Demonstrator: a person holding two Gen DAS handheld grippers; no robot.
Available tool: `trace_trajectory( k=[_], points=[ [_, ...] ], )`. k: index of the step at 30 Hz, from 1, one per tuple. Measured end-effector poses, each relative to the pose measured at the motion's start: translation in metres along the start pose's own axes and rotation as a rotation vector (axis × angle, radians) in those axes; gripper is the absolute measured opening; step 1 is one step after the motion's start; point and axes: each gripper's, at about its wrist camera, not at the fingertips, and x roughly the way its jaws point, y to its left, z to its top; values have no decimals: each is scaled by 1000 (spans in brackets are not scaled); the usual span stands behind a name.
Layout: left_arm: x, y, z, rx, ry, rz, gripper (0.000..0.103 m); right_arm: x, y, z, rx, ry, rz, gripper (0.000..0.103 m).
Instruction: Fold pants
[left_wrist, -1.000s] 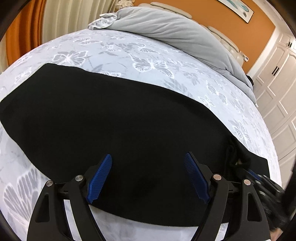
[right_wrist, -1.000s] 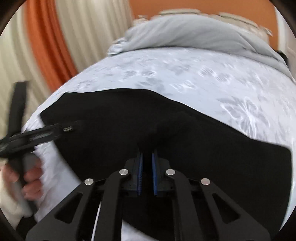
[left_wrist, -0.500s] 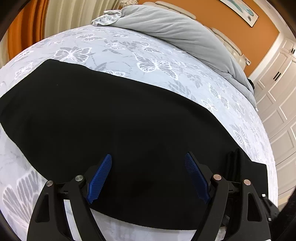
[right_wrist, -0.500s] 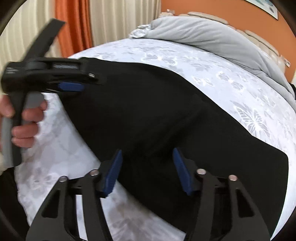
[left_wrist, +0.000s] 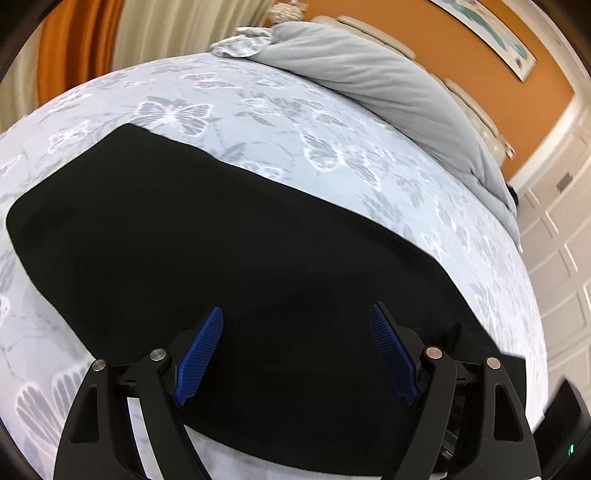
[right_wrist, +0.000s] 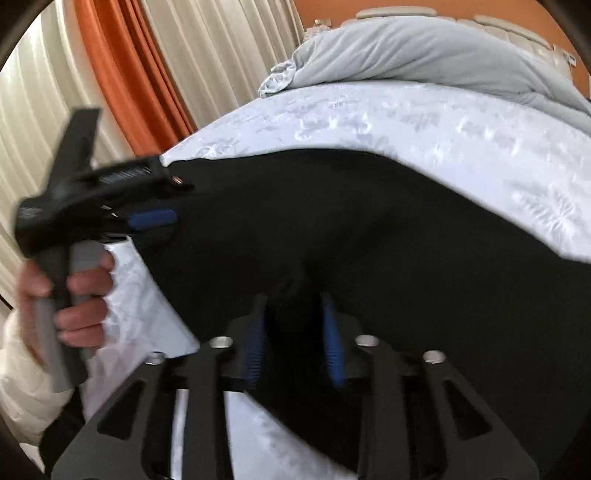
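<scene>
Black pants (left_wrist: 229, 258) lie spread flat across the bed, also in the right wrist view (right_wrist: 388, 236). My left gripper (left_wrist: 295, 321) is open and empty, hovering over the near edge of the pants; it also shows from the side in the right wrist view (right_wrist: 155, 218). My right gripper (right_wrist: 295, 317) hangs over a raised fold of the black cloth near the front edge, its blue pads a narrow gap apart with cloth between them. The view is blurred, so I cannot tell if it grips.
The bed has a pale sheet with a butterfly print (left_wrist: 332, 147). A grey duvet (left_wrist: 388, 85) is bunched at the head. Curtains (right_wrist: 155, 74) hang at the left, white cabinet doors (left_wrist: 557, 258) stand at the right.
My right gripper was shut, opened wide half a second ago, and now has narrowed around a fold of cloth. The left gripper stayed open and shifted slightly.
</scene>
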Motion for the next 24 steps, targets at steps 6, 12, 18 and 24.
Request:
trace_trajectory(
  k=[6, 12, 18, 24],
  points=[
    [-7, 19, 9, -79, -21, 4, 78, -72, -12, -9, -88, -171, -174, 70],
    [-7, 12, 6, -48, -8, -2, 78, -22, 16, -21, -195, -37, -134, 66],
    [-7, 19, 10, -76, -4, -2, 78, 16, 34, -20, -201, -5, -171, 18],
    [-16, 41, 23, -176, -38, 31, 78, -3, 33, 23, -59, -130, -134, 15]
  ],
)
